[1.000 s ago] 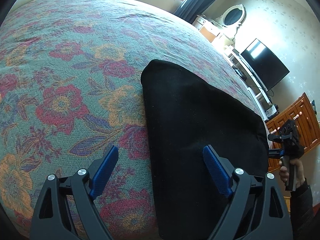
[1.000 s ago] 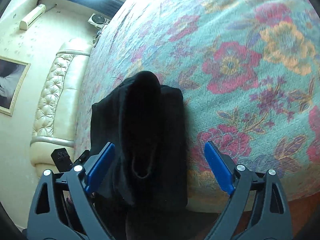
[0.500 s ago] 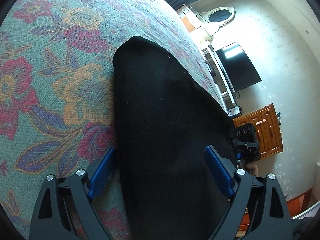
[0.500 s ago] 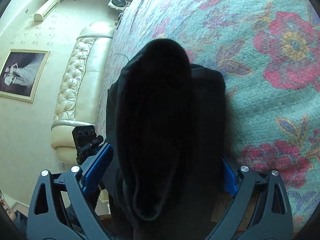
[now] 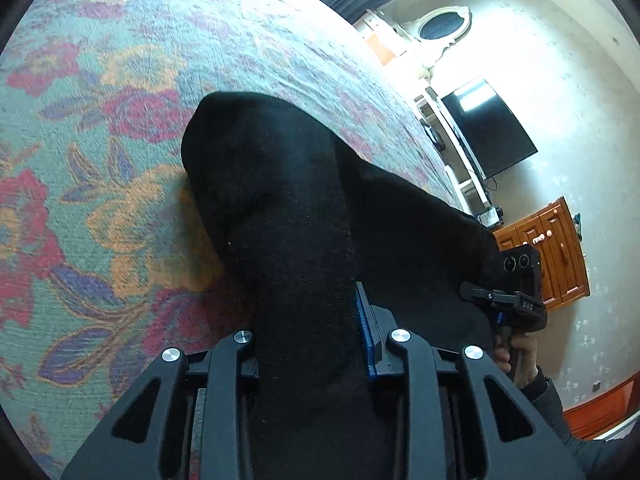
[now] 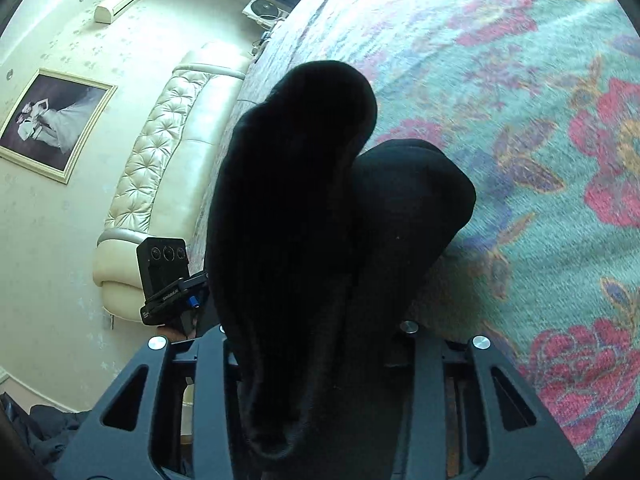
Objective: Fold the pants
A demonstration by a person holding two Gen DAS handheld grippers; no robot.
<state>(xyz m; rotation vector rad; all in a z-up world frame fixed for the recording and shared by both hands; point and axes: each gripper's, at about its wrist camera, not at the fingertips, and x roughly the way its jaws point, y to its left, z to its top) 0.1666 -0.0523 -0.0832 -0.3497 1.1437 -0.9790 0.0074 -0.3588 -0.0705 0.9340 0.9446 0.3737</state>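
Note:
The black pants (image 5: 280,208) lie folded on the floral bedspread (image 5: 100,128), near the bed's edge. My left gripper (image 5: 312,336) is shut on one end of the pants, and the cloth bunches up between its jaws. My right gripper (image 6: 320,344) is shut on the other end of the pants (image 6: 304,200), which rises in thick folds. Each gripper shows in the other's view: the right one (image 5: 516,300) at the right, the left one (image 6: 168,280) at the left. The cloth hides most of the blue pads.
The bedspread (image 6: 540,160) stretches far beyond the pants. A cream tufted headboard (image 6: 160,168) is on one side. A TV (image 5: 488,128), an oval mirror (image 5: 440,28) and a wooden cabinet (image 5: 556,256) stand past the bed's foot.
Both grippers moved in over the pants' ends and shut on the cloth, where they were open before. The gripped cloth has lifted and bunched.

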